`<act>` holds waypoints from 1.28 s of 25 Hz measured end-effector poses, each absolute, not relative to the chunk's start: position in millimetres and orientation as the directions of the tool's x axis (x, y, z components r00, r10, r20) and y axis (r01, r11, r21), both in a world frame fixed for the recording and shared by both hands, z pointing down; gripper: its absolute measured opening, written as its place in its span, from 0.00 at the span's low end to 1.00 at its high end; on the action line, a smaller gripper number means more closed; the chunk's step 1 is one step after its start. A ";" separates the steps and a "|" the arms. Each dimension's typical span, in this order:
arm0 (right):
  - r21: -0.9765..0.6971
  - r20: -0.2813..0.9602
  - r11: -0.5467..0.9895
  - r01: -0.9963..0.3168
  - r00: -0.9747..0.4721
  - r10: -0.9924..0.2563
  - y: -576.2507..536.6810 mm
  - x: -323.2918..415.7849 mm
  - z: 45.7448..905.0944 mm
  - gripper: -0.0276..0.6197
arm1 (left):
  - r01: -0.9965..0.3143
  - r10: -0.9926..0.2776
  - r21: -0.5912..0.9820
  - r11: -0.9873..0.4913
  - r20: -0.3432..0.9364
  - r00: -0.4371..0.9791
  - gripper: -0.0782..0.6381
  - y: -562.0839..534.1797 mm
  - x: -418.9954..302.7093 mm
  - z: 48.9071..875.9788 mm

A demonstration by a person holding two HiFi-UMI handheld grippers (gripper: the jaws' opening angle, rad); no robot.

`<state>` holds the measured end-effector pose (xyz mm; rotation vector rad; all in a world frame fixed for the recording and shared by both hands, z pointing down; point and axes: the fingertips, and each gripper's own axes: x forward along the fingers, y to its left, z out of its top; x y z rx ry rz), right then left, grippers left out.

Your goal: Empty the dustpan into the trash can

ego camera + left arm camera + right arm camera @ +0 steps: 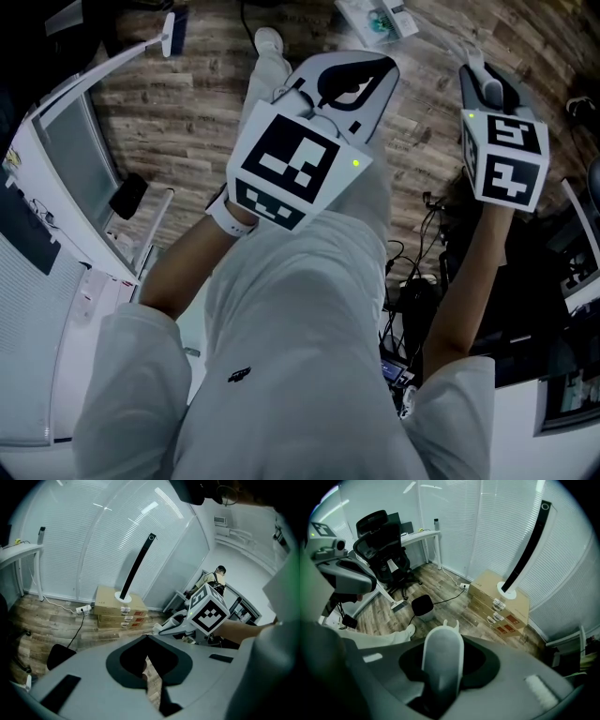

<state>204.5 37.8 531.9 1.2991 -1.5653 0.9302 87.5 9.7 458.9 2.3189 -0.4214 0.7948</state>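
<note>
A wood-plank floor [187, 103] is seen beneath the person, in an office walled with white blinds. Against the blinds, stacked cardboard boxes [497, 604] are set, and a black pole [525, 550] on a round white base is stood on top of them. A black office chair [382, 541] is placed before a white desk [417, 536].

The right gripper [440, 670] is pointed down toward the floor, and its fingers are closed on the pale grey dustpan handle [443, 651] — only this handle, with its forked end, is shown; the pan itself is out of sight. A small black trash can [423, 605] is stood on the floor beyond the handle's end, well apart from it, beside a black cable.

The left gripper [149, 667] is held near the right one — its fingers are shut together, and nothing is gripped between them.
</note>
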 end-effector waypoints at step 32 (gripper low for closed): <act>-0.008 0.850 0.056 -0.998 -0.037 -0.525 37.2 196.6 386.3 0.22 | -0.242 0.015 0.378 -0.894 0.563 0.827 0.20 30.7 123.2 412.7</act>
